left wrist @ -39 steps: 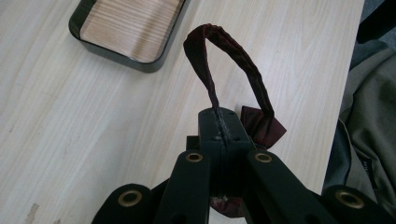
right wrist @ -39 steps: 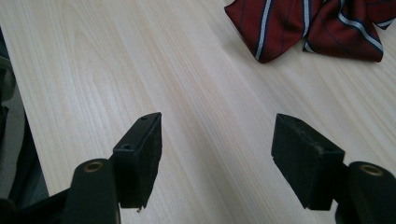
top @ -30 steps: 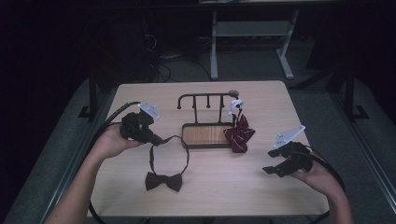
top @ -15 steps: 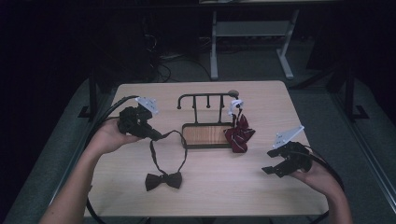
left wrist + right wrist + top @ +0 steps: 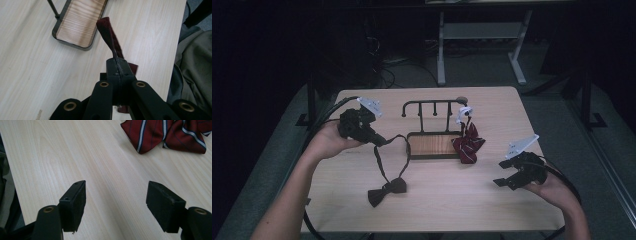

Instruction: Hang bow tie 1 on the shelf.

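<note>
Left gripper [image 5: 379,140] pinches the strap [image 5: 108,35] of what looks like a dark bow tie [image 5: 386,191]; right gripper [image 5: 116,203] gapes wide, holding nothing

We see a table [image 5: 532,125] of pale, matt wood-grain laminate, smooth throughout. Just ahead of the left claw [image 5: 117,61], whose matt black plastic jaws pinch it, runs a dark maroon strap [image 5: 107,32] of soft, slightly fuzzy cloth. Beyond it sits a tray [image 5: 77,21] with a glossy, striped wood floor and a dark rim, below a rack [image 5: 432,105] of thin dark metal rods. Ahead of the right claw [image 5: 116,202], also matt black, lies a red striped tie [image 5: 160,132] of smooth woven cloth.
</note>
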The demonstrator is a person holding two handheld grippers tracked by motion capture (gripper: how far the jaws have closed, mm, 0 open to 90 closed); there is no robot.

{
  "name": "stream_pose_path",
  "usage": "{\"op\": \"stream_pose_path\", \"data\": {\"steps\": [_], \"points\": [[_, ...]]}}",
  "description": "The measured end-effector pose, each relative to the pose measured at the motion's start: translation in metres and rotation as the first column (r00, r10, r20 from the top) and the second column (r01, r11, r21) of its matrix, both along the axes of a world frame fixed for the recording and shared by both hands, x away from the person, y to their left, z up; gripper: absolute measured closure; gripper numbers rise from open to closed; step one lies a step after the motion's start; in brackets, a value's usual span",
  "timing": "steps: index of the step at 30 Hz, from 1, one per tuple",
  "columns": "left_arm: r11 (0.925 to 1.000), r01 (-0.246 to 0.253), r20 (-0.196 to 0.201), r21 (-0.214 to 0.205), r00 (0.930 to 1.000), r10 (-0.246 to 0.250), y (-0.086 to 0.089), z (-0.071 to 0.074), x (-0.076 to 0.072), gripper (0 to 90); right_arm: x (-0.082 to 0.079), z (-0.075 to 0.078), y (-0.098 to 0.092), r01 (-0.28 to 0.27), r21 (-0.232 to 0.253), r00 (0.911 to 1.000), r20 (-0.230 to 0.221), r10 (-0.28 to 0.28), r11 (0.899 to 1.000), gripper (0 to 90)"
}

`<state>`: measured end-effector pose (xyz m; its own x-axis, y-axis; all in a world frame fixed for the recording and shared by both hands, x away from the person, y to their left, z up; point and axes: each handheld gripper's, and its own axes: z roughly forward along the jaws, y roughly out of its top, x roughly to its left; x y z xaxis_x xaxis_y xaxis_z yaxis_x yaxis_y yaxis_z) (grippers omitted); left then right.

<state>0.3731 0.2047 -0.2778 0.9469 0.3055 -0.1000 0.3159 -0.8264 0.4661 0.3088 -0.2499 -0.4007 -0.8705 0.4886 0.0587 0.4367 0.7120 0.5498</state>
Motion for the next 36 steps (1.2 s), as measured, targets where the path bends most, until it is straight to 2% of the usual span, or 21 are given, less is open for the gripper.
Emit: {"op": "stream_pose_path", "data": {"steps": [22,28,36], "points": [[0.9994,-0.034,0.012,0.001,0.9994,0.034,0.0,0.021,0.026,89.8,0.0,0.0,0.0,0.005,0.003,1.0,-0.003,-0.005,1.0,31.8],[0.9993,-0.036,0.017,-0.01,0.9992,0.036,0.0,0.023,0.028,89.8,0.0,0.0,0.0,-0.002,-0.001,1.0,0.002,0.002,1.0,31.8],[0.9995,-0.03,0.015,0.008,0.9994,0.03,-0.003,0.027,0.032,89.8,-0.001,0.0,0.0,-0.001,-0.001,1.0,0.004,0.001,1.0,31.8]]}}
